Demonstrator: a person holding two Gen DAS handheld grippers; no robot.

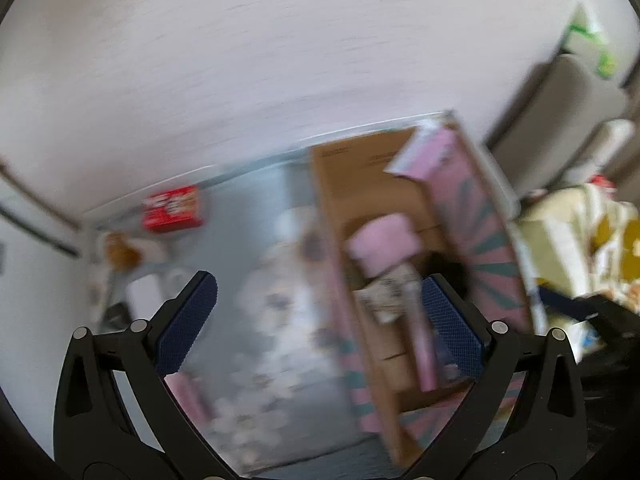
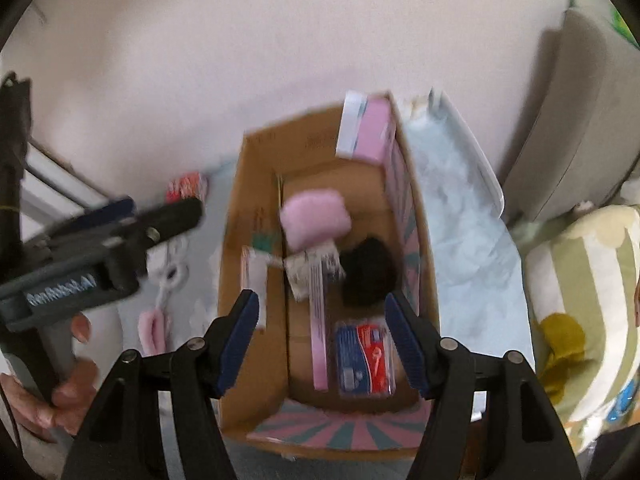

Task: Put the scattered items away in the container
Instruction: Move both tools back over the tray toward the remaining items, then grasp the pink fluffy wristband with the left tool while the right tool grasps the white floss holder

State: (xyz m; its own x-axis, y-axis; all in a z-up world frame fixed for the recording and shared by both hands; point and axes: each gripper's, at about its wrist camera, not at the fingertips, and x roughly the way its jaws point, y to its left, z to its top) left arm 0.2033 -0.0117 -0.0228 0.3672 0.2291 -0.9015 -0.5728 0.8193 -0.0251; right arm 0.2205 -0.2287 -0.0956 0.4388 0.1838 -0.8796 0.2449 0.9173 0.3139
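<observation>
Cardboard box [image 2: 256, 280] below right tool [image 2: 322, 340], jaws wide, nothing held | pink pouch [image 2: 314, 220], blue-red packet [image 2: 366, 360] inside | left tool [image 1: 316, 320] wide open, empty | red packet [image 1: 172, 208] ahead-left on table [image 1: 240, 220]

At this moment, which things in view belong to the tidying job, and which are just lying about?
Belongs to the job:
- cardboard box, the container
- pink pouch, black item, blue-red packet, all inside it
- red packet and pink-white item, still outside
- left gripper, right gripper, both open, empty

Lying about:
- striped cushion
- grey chair
</observation>
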